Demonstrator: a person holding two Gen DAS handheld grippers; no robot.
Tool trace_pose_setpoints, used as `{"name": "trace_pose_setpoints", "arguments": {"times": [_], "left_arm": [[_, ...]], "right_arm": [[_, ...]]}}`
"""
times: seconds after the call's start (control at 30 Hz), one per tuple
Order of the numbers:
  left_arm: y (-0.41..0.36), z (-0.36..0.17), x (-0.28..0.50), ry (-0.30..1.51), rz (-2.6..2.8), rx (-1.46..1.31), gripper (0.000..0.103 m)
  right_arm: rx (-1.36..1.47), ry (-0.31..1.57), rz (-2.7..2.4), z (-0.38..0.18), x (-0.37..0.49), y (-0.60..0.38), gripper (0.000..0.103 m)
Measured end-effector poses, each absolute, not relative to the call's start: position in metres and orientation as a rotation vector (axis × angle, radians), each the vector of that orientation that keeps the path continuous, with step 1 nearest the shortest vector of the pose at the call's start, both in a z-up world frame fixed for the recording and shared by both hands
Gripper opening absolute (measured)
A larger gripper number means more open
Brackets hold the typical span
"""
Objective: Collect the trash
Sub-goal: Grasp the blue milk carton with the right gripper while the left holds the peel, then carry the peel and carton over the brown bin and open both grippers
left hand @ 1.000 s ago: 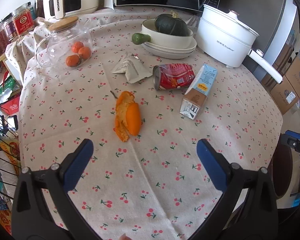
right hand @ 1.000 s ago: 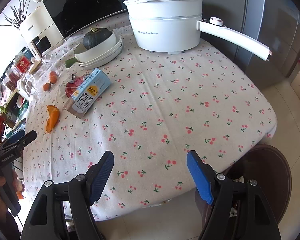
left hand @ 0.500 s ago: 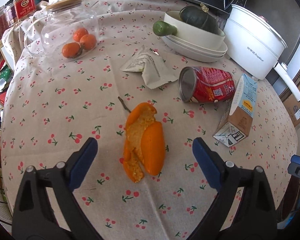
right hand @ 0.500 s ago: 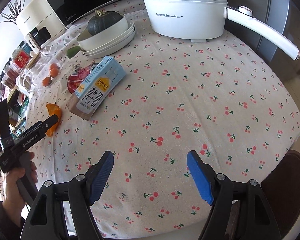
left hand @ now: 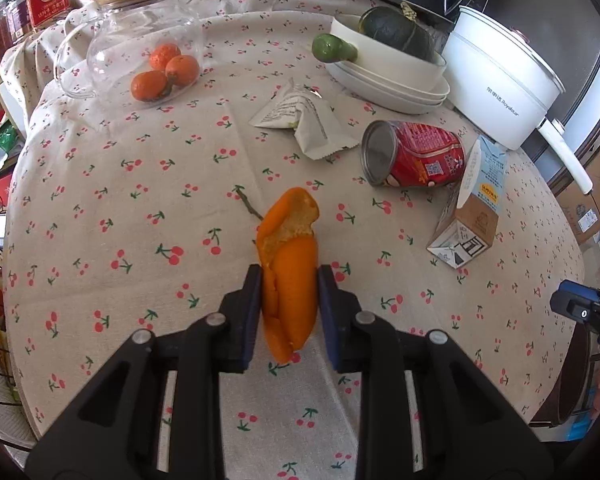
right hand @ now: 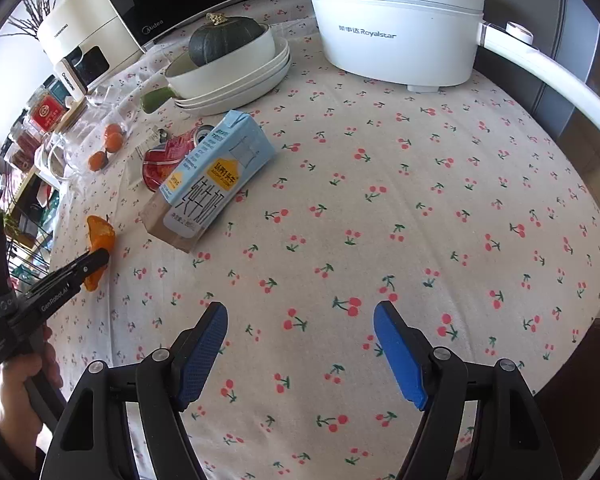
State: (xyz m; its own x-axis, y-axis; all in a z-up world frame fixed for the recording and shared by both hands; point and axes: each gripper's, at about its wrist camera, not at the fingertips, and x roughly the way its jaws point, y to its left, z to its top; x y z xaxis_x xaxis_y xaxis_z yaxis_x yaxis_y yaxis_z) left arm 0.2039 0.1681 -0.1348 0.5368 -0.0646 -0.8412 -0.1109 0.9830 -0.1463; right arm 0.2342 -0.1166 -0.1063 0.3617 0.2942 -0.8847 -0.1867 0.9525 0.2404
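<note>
Left wrist view: left gripper (left hand: 288, 304) jaws, having just closed, are gripping the orange peel (left hand: 289, 264); right gripper (right hand: 300, 344) jaws are standing open over the table (right hand: 420, 184).

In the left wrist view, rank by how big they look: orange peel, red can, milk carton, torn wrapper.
1. orange peel, though it is nearest the camera, held in the left gripper.
2. red can, milk carton and torn wrapper: too alike to rank.

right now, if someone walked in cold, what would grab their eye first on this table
The bright orange peel, pinched in the left hand-held gripper near the table's front edge. Beyond it lie a red can on its side and a tipped milk carton, while the right hand-held gripper hangs open over bare cloth.
</note>
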Motion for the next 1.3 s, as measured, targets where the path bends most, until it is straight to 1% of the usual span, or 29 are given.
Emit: {"name": "trace_pose_setpoints", "arguments": {"times": [0.37, 0.53, 0.57, 0.8, 0.83, 0.9, 1.17, 1.2, 1.23, 1.3], "left_arm": [[0.193, -0.104, 0.173, 0.991, 0.009, -0.272, 0.029], [0.197, -0.100, 0.167, 0.983, -0.001, -0.301, 0.029], [0.199, -0.101, 0.167, 0.984, 0.000, -0.307, 0.029], [0.202, -0.099, 0.163, 0.983, -0.004, -0.328, 0.029], [0.200, -0.098, 0.162, 0.982, -0.007, -0.327, 0.029], [0.196, -0.097, 0.161, 0.982, -0.016, -0.321, 0.029], [0.167, -0.088, 0.155, 0.979, -0.066, -0.269, 0.029], [0.162, -0.088, 0.154, 0.980, -0.074, -0.262, 0.029], [0.157, -0.087, 0.153, 0.980, -0.080, -0.257, 0.029], [0.148, -0.086, 0.150, 0.981, -0.096, -0.253, 0.029]], "right_arm": [[0.395, 1.165, 0.404, -0.118, 0.284, -0.059, 0.077], [0.381, 1.186, 0.343, -0.124, 0.300, -0.032, 0.077], [0.371, 1.192, 0.327, -0.125, 0.302, -0.028, 0.076], [0.391, 1.232, 0.311, -0.140, 0.304, -0.026, 0.059], [0.376, 1.236, 0.312, -0.139, 0.302, -0.028, 0.057], [0.327, 1.240, 0.306, -0.136, 0.296, -0.033, 0.052], [0.175, 1.222, 0.307, -0.112, 0.260, -0.077, 0.047], [0.158, 1.218, 0.307, -0.109, 0.255, -0.083, 0.040], [0.144, 1.215, 0.306, -0.106, 0.250, -0.089, 0.038], [0.126, 1.208, 0.305, -0.101, 0.240, -0.101, 0.038]]}}
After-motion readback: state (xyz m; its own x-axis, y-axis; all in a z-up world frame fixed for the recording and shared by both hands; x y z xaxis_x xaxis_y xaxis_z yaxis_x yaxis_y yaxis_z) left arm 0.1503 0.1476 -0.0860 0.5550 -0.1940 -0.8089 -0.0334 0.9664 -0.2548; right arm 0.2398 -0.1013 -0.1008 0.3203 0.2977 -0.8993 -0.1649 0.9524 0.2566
